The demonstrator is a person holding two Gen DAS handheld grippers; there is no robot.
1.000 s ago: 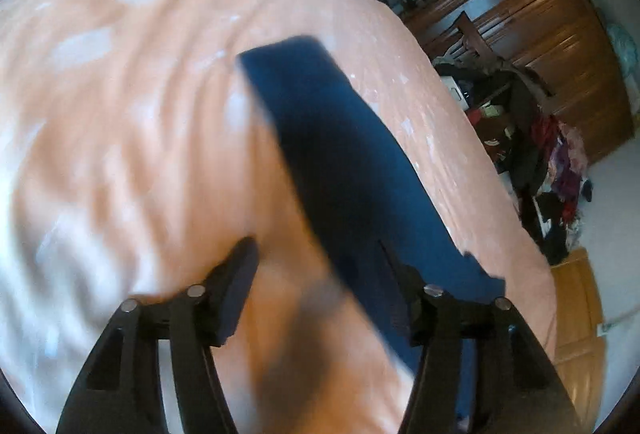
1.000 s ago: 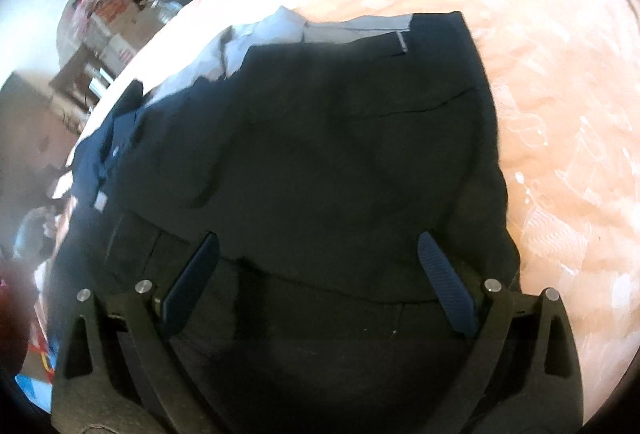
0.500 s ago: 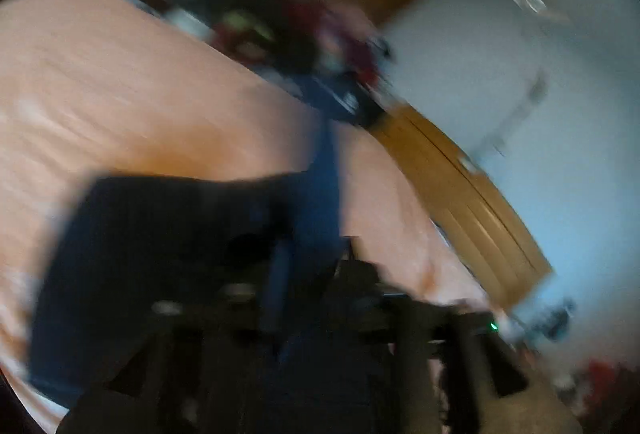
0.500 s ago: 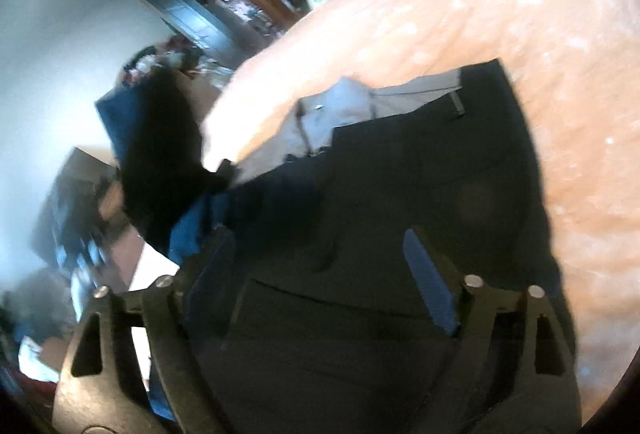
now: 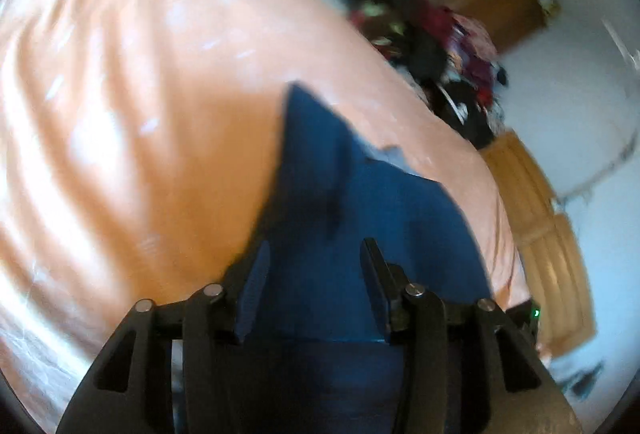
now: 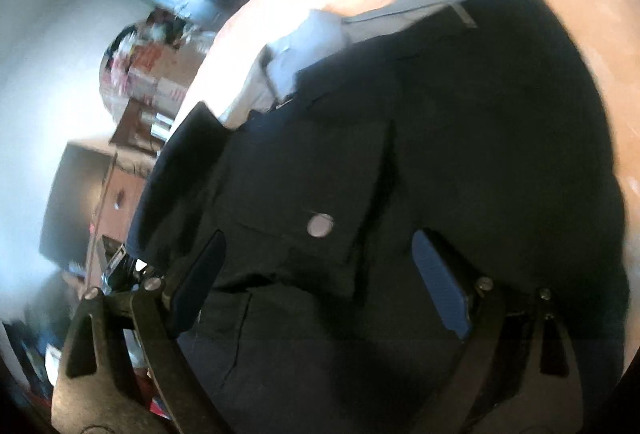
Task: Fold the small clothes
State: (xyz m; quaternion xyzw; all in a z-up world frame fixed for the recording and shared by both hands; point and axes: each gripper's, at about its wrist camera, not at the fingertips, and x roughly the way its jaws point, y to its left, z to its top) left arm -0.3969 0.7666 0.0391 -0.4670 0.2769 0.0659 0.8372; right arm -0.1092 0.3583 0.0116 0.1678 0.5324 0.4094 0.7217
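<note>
Two tools work over a bed (image 5: 120, 106) covered in a peach sheet, each above dark cloth. The left tool (image 5: 316, 274) has its jaws part open, with a gap between the pads, and the blue garment (image 5: 352, 202) lies under and between them; whether either pad grips the cloth I cannot tell, since blur smears the near edge. That garment sits toward the right side of the bed, one pointed corner reaching far across the sheet, which suggests it is laid out flat there so an edge can be taken up for a fold.

The right tool (image 6: 320, 274) is wide open and holds nothing. It hangs just above black shorts (image 6: 460, 154), spread flat on the bed, with a pocket flap and its silver snap (image 6: 320, 225) showing between the jaws. A pale grey piece (image 6: 304, 46) lies at their far edge, partly under them; a waistband lining or a separate garment, I cannot say. Spreading the shorts flat likely serves to square them for folding.

Much is lost here. Both views are motion-blurred. The near parts of both garments are hidden behind the tool bodies. A dark fold (image 6: 180, 162) hangs over the left bed edge, its end out of sight. The room clutter (image 5: 436, 46) beyond the bed is unreadable.
</note>
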